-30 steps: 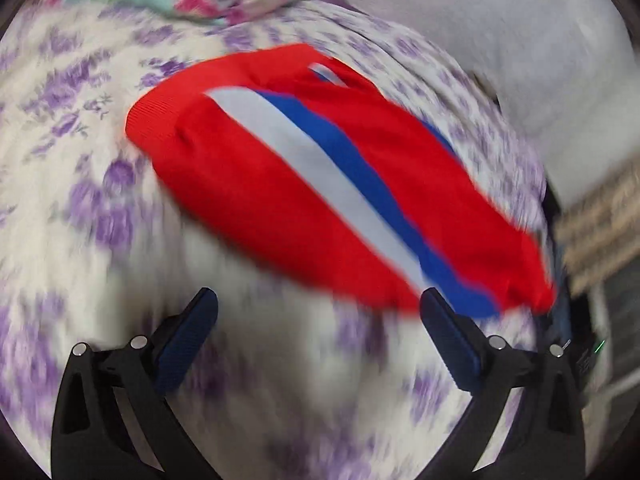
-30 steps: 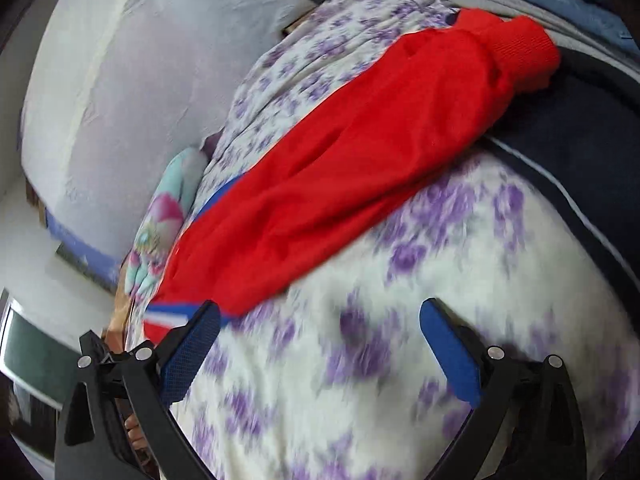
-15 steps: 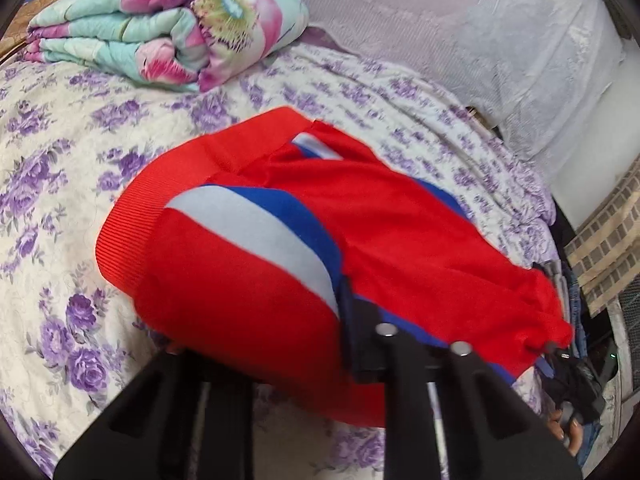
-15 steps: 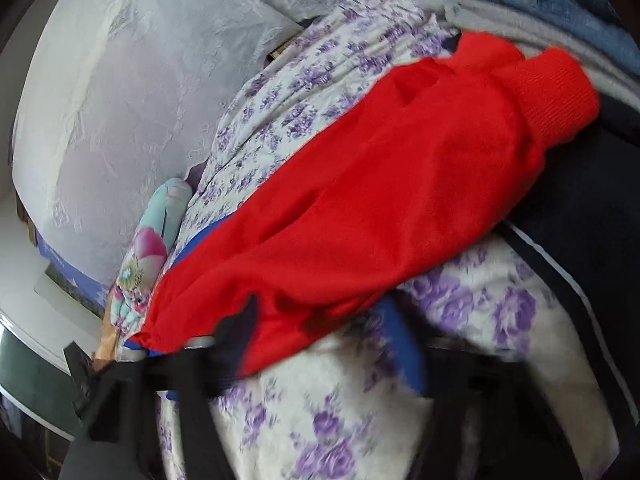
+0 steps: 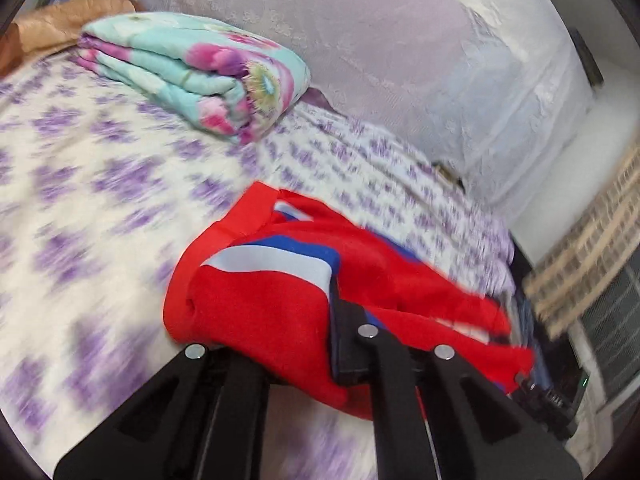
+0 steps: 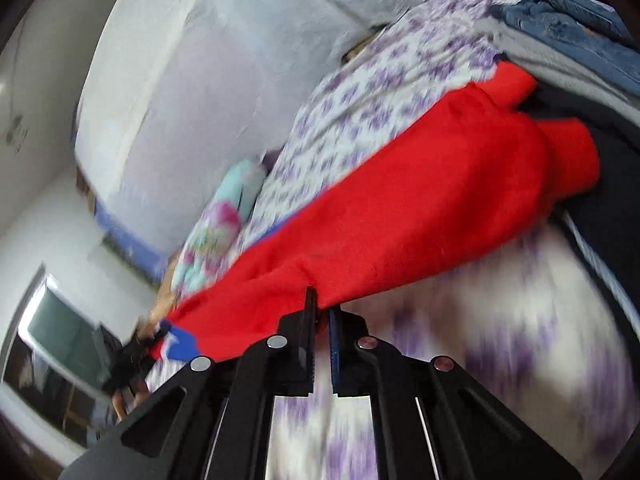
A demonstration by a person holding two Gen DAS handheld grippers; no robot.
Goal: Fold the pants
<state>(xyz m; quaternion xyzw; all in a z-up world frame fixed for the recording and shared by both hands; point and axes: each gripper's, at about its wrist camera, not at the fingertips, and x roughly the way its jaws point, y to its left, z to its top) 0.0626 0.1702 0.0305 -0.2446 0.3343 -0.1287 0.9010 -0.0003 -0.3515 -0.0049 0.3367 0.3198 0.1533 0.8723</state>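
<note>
Both pairs of fingers have just closed and now pinch the red pants (image 5: 272, 312). Left gripper (image 5: 316, 344) grips them near the waistband with the white and blue stripe; right gripper (image 6: 322, 320) holds the edge of a leg. Between the grippers the pants lie across the bed (image 5: 92, 184), near a folded floral blanket (image 5: 192, 72).

One red pants (image 5: 280, 312), one folded quilt (image 5: 192, 72), two claws (image 5: 320, 344) (image 6: 322, 320)
</note>
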